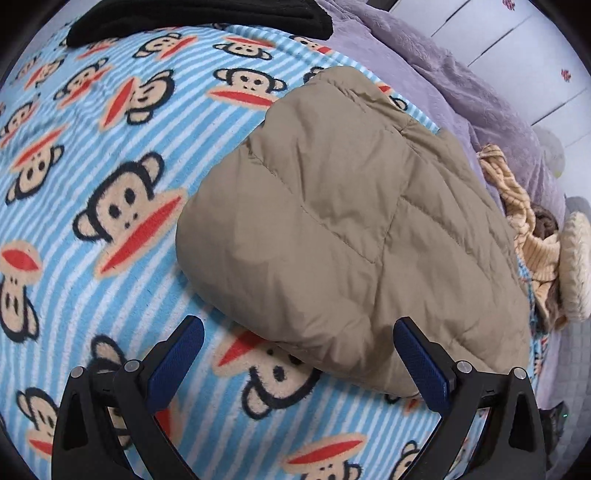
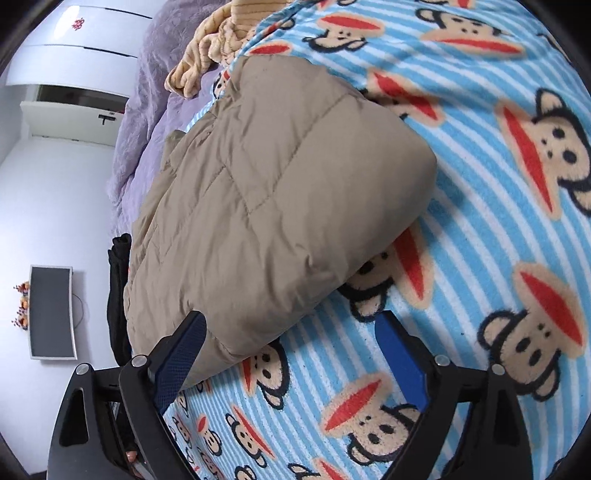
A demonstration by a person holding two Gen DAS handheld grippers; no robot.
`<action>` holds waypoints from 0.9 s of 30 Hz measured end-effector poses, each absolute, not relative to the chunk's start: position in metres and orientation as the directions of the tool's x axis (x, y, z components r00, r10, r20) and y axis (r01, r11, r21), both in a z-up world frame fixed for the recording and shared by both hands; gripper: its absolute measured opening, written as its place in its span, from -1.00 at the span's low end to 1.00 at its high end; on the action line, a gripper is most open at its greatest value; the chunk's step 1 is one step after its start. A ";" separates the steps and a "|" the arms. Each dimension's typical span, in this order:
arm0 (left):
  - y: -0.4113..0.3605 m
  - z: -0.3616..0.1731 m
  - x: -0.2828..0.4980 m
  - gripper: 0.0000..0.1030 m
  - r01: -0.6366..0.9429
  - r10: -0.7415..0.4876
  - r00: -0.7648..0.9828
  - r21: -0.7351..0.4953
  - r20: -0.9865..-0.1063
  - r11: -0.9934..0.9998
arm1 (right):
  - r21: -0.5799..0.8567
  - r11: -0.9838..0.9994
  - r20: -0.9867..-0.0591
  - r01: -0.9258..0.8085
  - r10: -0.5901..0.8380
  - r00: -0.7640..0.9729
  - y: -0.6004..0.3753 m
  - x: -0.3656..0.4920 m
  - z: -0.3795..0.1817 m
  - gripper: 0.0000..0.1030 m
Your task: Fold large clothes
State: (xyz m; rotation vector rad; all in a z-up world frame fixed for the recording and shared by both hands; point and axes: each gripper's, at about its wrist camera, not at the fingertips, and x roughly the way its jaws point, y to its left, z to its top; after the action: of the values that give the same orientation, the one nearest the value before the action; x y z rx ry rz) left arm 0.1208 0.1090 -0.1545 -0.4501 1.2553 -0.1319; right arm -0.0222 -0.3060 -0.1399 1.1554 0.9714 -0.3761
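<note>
A tan quilted puffer jacket (image 1: 343,229) lies folded into a thick bundle on a blue striped blanket with monkey faces (image 1: 110,155). My left gripper (image 1: 299,328) hovers open just short of the bundle's near rounded edge, nothing between its blue pads. In the right wrist view the same jacket (image 2: 266,206) fills the middle, on the blanket (image 2: 498,258). My right gripper (image 2: 291,321) is open too, its left finger beside the jacket's near corner, its right finger over bare blanket.
A lilac fleece cover (image 1: 443,74) lies beyond the jacket. A yellow knitted garment (image 1: 524,221) and a cream knitted hat (image 1: 576,266) sit at the bed's right side. A black garment (image 1: 192,18) lies at the far edge. A white wardrobe (image 2: 92,40) and a monitor (image 2: 51,314) stand beyond the bed.
</note>
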 end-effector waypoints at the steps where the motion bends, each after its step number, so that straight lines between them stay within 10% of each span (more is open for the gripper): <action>1: 0.112 -0.157 0.120 0.99 -0.158 -0.367 0.319 -0.431 -0.874 0.888 | 0.605 0.378 -0.795 0.701 0.225 0.564 -0.307 -0.022 -0.145 0.83; 24: 0.090 -0.198 0.182 0.99 -0.206 -0.533 0.329 -0.610 -0.780 0.765 | 0.770 0.159 -0.632 0.618 0.319 0.706 -0.318 0.047 -0.196 1.00; 27: 0.093 -0.196 0.183 0.46 -0.207 -0.531 0.346 -0.615 -0.774 0.761 | 0.770 0.154 -0.632 0.620 0.325 0.704 -0.316 0.044 -0.195 0.95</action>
State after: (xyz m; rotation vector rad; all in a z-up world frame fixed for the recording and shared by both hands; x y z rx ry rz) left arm 0.1826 0.0926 -0.1957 -0.7178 1.2265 -0.2348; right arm 0.0445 -0.3164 -0.1952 1.4479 0.8323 -0.2509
